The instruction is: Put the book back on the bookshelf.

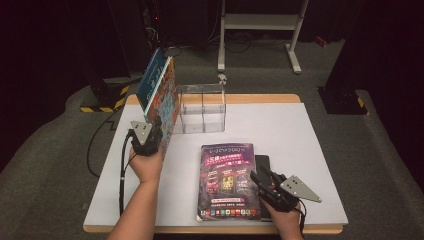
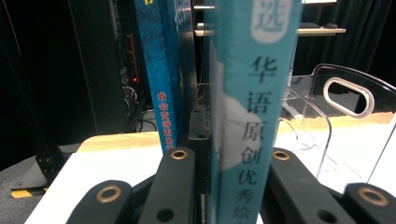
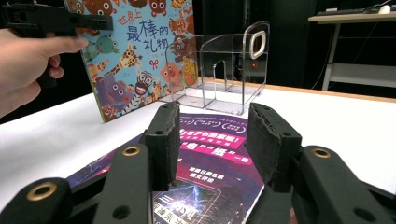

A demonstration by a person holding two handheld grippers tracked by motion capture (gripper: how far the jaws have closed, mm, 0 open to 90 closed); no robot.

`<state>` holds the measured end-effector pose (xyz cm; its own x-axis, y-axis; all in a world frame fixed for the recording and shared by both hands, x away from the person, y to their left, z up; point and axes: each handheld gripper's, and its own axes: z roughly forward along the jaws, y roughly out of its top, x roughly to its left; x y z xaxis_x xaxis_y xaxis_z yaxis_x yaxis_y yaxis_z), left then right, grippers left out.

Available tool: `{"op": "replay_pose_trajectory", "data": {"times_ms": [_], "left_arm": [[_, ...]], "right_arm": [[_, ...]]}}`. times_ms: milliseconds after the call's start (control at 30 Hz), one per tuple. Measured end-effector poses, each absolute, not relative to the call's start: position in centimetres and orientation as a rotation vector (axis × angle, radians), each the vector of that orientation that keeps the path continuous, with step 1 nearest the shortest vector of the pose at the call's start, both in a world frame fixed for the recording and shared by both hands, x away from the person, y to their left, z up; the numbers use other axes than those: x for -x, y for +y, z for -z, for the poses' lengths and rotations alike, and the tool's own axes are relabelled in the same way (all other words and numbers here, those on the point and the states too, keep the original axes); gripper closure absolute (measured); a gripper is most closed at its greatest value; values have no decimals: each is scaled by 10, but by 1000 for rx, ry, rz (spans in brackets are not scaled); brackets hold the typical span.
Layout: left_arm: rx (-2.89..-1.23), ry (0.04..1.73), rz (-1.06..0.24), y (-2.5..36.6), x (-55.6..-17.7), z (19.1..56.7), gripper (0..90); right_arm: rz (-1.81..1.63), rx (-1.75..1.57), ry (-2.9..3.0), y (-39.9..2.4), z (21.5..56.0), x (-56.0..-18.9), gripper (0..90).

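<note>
The left gripper [image 1: 156, 125] is clamped on the near edge of a tall, thin picture book with a blue spine and a cover crowded with cartoon animals [image 1: 162, 92], which stands upright on the white tabletop [image 1: 310, 150] just to the left of a clear acrylic book holder with dividers [image 1: 202, 107]. In the left gripper view the black jaws sit tight against both faces of the teal spine [image 2: 247, 107] (Chinese characters run down it), with a second blue-spined book [image 2: 166, 70] pressed in beside it and the holder's handle cut-out off to the right. The right gripper [image 1: 263, 178] rests low at the right edge of a dark purple magazine lying flat near the front of the table [image 1: 227, 182]; in the right gripper view its jaws stand apart over the cover [image 3: 212, 154], with nothing pinched between the pads [image 3: 164, 140].
</note>
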<state>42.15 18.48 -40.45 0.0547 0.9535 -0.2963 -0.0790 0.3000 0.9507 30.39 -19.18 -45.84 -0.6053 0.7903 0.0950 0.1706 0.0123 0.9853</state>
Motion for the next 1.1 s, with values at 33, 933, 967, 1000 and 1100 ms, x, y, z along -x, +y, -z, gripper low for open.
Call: {"op": "replay_pose_trajectory", "data": {"times_ms": [33, 933, 967, 1000, 1100], "left_arm": [[-946, 1245, -994, 185, -421, 404, 795], [-953, 1206, -974, 194, -407, 400, 727], [-954, 1206, -974, 194, -407, 400, 721], [-953, 1204, -973, 194, -407, 400, 718], [-954, 1201, -973, 195, -405, 399, 712]], "right_arm": [[-1633, -982, 1799, -192, 458, -304, 542], [-1629, -977, 1805, -191, 458, -304, 539], [-1628, -977, 1806, -191, 458, -304, 538], [-1629, -978, 1807, -191, 458, -304, 538], [-1629, -979, 1808, -191, 458, -304, 536]]}}
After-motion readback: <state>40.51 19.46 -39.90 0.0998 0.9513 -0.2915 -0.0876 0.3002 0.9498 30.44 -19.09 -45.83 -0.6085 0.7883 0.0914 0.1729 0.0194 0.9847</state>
